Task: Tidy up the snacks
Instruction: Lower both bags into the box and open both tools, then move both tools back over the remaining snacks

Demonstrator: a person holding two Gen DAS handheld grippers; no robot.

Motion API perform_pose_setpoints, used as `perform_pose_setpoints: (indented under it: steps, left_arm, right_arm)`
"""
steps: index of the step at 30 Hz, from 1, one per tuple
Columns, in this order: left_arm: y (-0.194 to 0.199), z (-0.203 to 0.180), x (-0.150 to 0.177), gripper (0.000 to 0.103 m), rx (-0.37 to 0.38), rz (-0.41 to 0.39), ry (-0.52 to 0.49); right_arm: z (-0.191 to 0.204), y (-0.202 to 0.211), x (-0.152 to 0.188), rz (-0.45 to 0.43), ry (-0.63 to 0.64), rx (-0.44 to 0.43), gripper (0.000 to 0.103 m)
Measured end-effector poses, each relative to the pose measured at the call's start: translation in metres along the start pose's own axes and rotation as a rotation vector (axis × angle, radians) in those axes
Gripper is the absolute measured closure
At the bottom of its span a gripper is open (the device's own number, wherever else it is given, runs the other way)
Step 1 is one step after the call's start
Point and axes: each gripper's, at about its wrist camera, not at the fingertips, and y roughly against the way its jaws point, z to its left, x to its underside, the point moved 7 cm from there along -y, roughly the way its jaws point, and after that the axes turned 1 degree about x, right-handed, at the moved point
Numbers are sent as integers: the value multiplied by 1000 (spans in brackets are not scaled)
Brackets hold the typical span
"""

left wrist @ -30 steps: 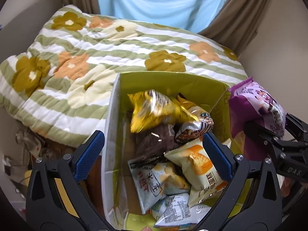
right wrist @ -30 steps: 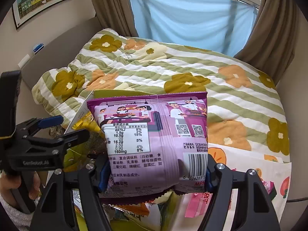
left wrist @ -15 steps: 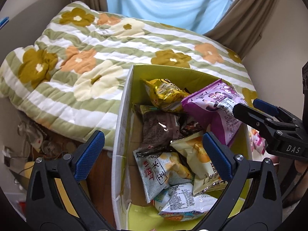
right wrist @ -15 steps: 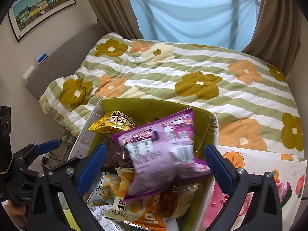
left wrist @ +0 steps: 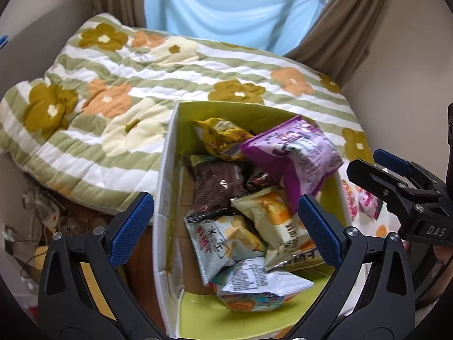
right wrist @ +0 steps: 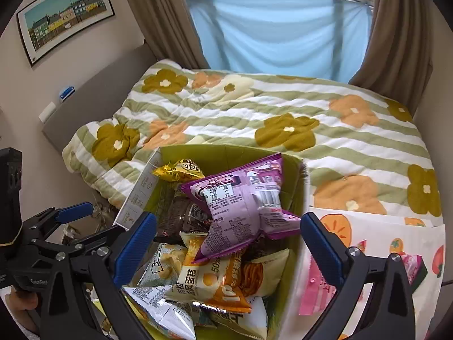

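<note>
A lime-green cardboard box (left wrist: 167,187) (right wrist: 226,153) stands beside the bed, filled with several snack packets. A purple packet (left wrist: 294,153) (right wrist: 240,204) lies loose on top of the pile, near the box's far right corner. A gold packet (left wrist: 223,136) (right wrist: 181,170) sits at the far end, and a brown one (left wrist: 218,184) lies in the middle. My right gripper (right wrist: 228,243) hovers open above the box with nothing between its fingers. My left gripper (left wrist: 223,223) also stands open and empty over the box's near end. Each gripper shows at the edge of the other's view.
A bed with a green-striped floral quilt (right wrist: 283,119) fills the space behind the box. A fruit-printed sheet (right wrist: 396,243) to the right holds pink snack packets (right wrist: 317,286). Cables and clutter (left wrist: 42,212) lie on the floor left of the box. Curtains and a blue cloth hang at the window.
My right gripper opened and released the purple packet, which dropped onto the pile in the box. Both grippers then drew back and up a little from the box.
</note>
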Motion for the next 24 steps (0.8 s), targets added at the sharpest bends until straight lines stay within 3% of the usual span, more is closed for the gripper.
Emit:
perform_pose_setpoints:
  steps: [9, 17, 24]
  left_arm:
    - [11, -61, -4, 2, 103, -26, -82]
    - [12, -144, 4, 2, 142, -42, -154]
    - [-17, -228, 28, 2, 170, 28, -167]
  right_arm:
    - [-40, 60, 15, -47, -64, 114, 2]
    - [-105, 114, 45, -78, -125, 187, 2]
    - [-179, 143, 88, -23, -170, 206, 2]
